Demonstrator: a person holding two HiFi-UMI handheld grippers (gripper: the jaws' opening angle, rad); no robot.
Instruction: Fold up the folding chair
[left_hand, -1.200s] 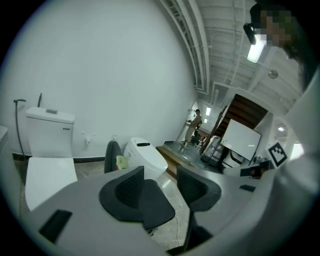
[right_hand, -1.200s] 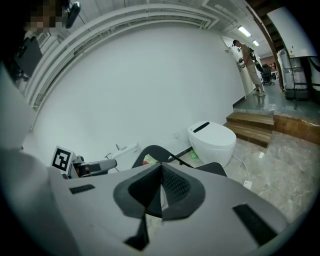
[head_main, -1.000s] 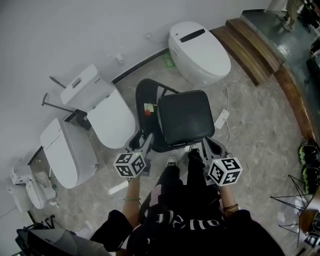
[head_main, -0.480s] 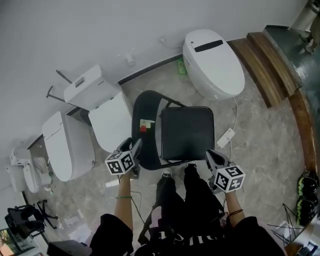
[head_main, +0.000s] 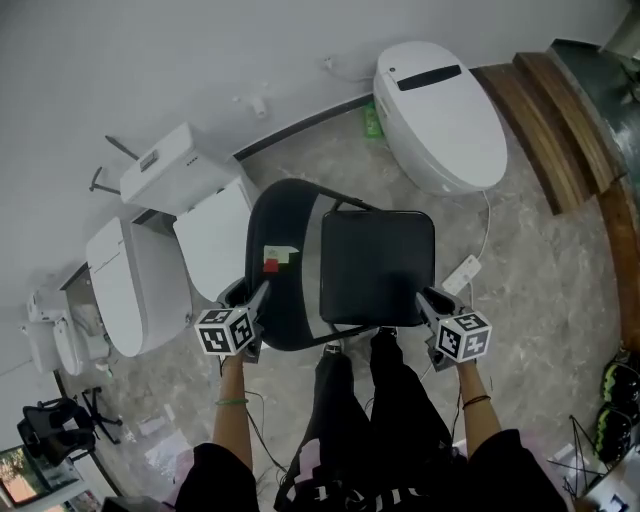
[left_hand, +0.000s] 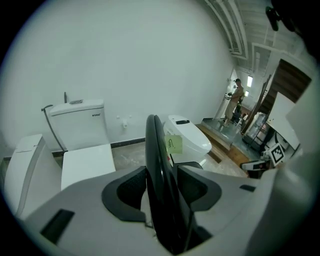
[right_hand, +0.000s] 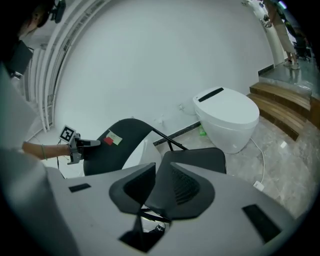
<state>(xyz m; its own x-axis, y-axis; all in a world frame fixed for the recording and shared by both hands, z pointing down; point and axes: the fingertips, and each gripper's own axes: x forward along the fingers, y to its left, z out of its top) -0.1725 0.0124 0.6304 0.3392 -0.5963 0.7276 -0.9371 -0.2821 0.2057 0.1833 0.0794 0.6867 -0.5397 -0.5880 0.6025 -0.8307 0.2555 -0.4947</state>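
The black folding chair stands open on the floor, its curved backrest (head_main: 285, 290) to the left and its square seat (head_main: 377, 265) to the right. A small red and pale label (head_main: 278, 258) sticks on the backrest. My left gripper (head_main: 247, 300) is at the backrest's near edge. In the left gripper view that edge (left_hand: 160, 165) runs between the jaws, which have just been closing, and both pads lie against it. My right gripper (head_main: 430, 305) is at the seat's near right corner. Its jaws have just been opening a little, and the seat corner (right_hand: 195, 157) sits in the narrow gap.
A white smart toilet (head_main: 438, 100) stands behind the chair at the right. Two more white toilets (head_main: 205, 220) (head_main: 135, 285) stand close on the left. A power strip (head_main: 463, 272) and cable lie right of the seat. Wooden steps (head_main: 560, 120) run along the far right. My legs (head_main: 370, 400) are under the chair's front.
Both grippers have come down and spread apart: the left one onto the backrest's edge, the right one to the seat's right corner. The chair itself has not moved.
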